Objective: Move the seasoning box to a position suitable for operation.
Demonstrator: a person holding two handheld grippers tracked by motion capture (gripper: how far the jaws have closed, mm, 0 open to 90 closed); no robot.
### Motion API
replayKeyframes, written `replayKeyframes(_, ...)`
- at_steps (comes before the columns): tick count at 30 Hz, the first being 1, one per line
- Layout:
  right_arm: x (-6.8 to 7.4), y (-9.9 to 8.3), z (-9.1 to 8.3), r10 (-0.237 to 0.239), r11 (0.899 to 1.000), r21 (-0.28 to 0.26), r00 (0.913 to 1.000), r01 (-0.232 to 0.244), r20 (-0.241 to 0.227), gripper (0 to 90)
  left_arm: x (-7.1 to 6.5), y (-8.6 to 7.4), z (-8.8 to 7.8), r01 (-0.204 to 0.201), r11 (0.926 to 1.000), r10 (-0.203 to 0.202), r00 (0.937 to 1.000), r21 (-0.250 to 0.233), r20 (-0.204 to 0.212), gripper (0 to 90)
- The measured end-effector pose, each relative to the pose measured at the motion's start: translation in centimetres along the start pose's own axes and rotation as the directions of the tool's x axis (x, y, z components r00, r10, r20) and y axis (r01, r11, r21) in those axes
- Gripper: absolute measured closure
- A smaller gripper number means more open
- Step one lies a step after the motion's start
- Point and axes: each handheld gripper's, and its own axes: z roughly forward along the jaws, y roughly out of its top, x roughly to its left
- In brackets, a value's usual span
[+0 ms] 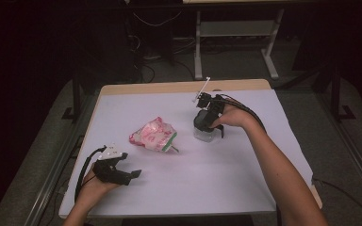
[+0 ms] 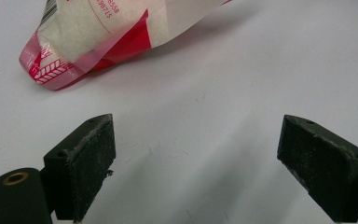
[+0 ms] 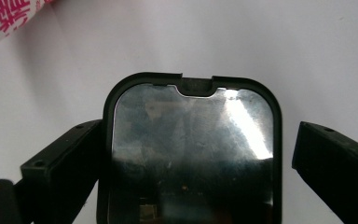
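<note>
A crumpled pink, red and white plastic packet [image 1: 153,134] lies in the middle of the white table top [image 1: 226,179]; its red-printed end [image 2: 88,37] is just ahead of my left gripper. My left gripper [image 1: 131,175] [image 2: 196,140] rests low near the front left, open, with nothing between its jaws. A small clear container [image 1: 204,135] with a black-rimmed shiny lid [image 3: 191,149] stands right of the packet. My right gripper [image 1: 206,123] [image 3: 198,144] comes down over it, open; the left jaw touches the lid's side and the right jaw stands slightly off it.
A corner of the packet [image 3: 9,18] lies beyond the container. The table has a wooden rim [image 1: 184,87] at the far edge. Desk legs and cables [image 1: 198,47] stand on the dark floor behind.
</note>
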Motion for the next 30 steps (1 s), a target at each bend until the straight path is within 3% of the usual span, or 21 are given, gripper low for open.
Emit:
replayKeyframes(18,-0.1,0.1,2.5,-0.007,0.995,0.095,0.9994,0.010,-0.035,6.1,-0.2,-0.1,0.1,-0.002,1.0000,0.002,0.9999,0.007,0.011,10.9)
replayKeyframes(21,-0.1,0.1,2.6,-0.008,0.995,0.103,0.9993,0.012,-0.037,6.4,-0.3,-0.1,0.2,0.001,1.0000,-0.001,0.9999,0.006,0.012,10.9)
replayKeyframes(25,-0.1,0.1,2.6,-0.008,0.993,0.116,0.9981,0.015,-0.060,14.1,-0.2,-0.1,0.2,0.000,1.0000,0.000,0.9999,0.006,0.012,10.9)
replayKeyframes(30,-0.1,0.2,2.6,-0.014,0.992,0.121,0.9979,0.022,-0.063,14.6,-0.2,-0.1,0.1,-0.005,0.9999,0.004,0.9999,0.012,0.014,11.0)
